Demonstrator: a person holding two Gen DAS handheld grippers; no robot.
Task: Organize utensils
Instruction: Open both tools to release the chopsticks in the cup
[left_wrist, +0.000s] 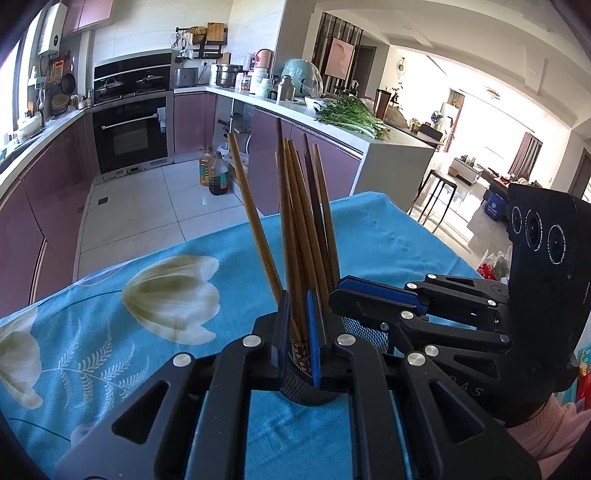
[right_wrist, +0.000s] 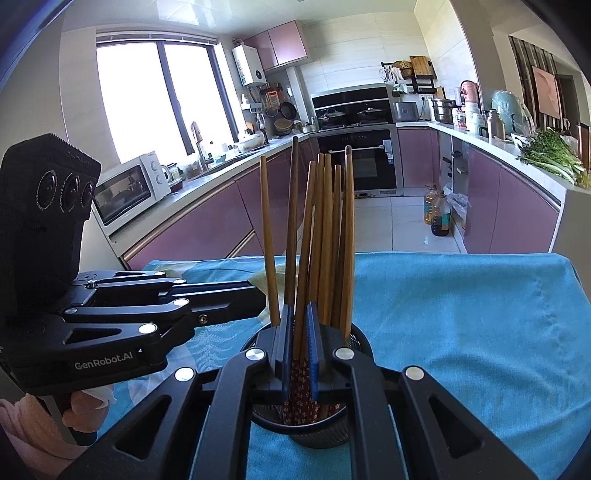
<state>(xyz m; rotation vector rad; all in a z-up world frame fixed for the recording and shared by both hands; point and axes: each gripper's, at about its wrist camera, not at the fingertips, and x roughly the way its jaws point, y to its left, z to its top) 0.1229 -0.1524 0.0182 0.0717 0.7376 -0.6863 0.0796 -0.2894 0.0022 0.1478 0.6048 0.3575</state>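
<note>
We have a table under a blue floral cloth (left_wrist: 388, 229), kitchen behind, nothing else near the fingers.

On it, right at both sets of fingertips: a black mesh holder (right_wrist: 354, 336) with a sheaf of wooden chopsticks (right_wrist: 325, 236) standing upright and fanned out above the fingers.

Right gripper (right_wrist: 300, 347): jaws clenched, blue pads nearly together, patterned chopstick ends visible between them down inside the holder. We read that as gripping a few chopsticks low on the shaft, though pad contact is partly hidden.

Left gripper (left_wrist: 300, 332): same picture. Jaws clenched, chopsticks rising from between the pads, the holder just below and ahead of the tips. In this view the right gripper comes in from the right, its fingers just beside ours at the sheaf.

Handling, as we judge it:
- Chopsticks: light, stiff, smooth, so they slip and pivot in a two-pad pinch. Grip low near the patterned ends, pads square to the shafts.
- Holder: light mesh, likely to tip or drag if we pull sideways. Lift straight up.
- Loose sticks lean on the held ones and may shift.
</note>
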